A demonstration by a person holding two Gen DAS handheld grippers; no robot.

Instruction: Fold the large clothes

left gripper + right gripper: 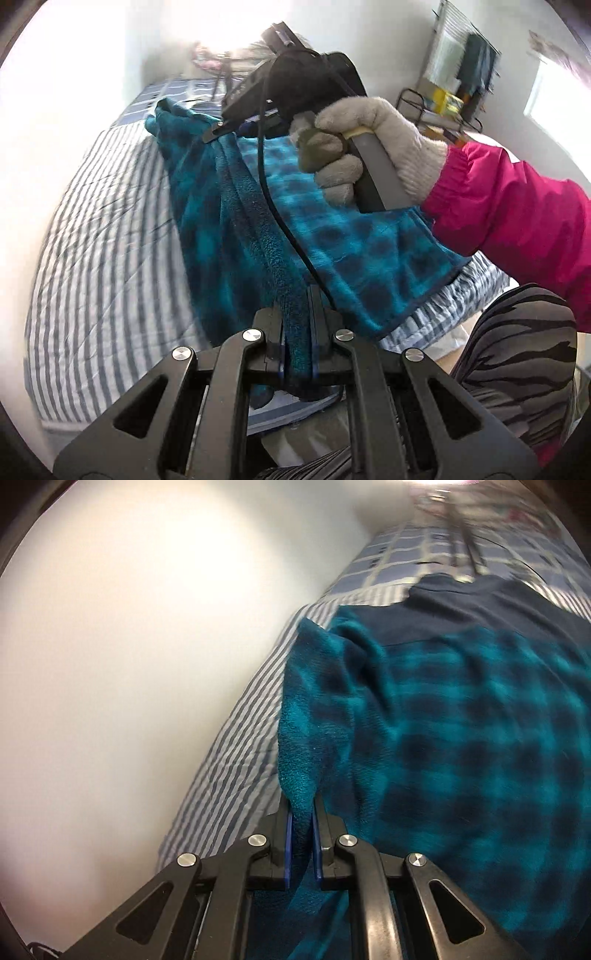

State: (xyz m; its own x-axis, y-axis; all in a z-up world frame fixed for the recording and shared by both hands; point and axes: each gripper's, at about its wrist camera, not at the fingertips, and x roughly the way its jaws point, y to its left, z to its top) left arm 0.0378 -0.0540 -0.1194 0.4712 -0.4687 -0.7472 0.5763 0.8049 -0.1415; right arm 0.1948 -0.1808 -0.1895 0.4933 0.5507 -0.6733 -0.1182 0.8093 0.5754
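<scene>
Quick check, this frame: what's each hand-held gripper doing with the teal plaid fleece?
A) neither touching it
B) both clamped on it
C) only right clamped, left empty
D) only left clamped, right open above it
B: in its own wrist view the left hand-held gripper pinches a bunched edge of the teal plaid fleece, and the right hand-held gripper likewise has fleece squeezed between its blue pads.

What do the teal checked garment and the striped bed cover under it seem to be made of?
The garment looks like fleece: a fuzzy, matte, nubbly pile shows along its folded edge. The bed cover looks like a thin woven cotton type with quilted stitch lines, matte; motion blur leaves that open.
</scene>
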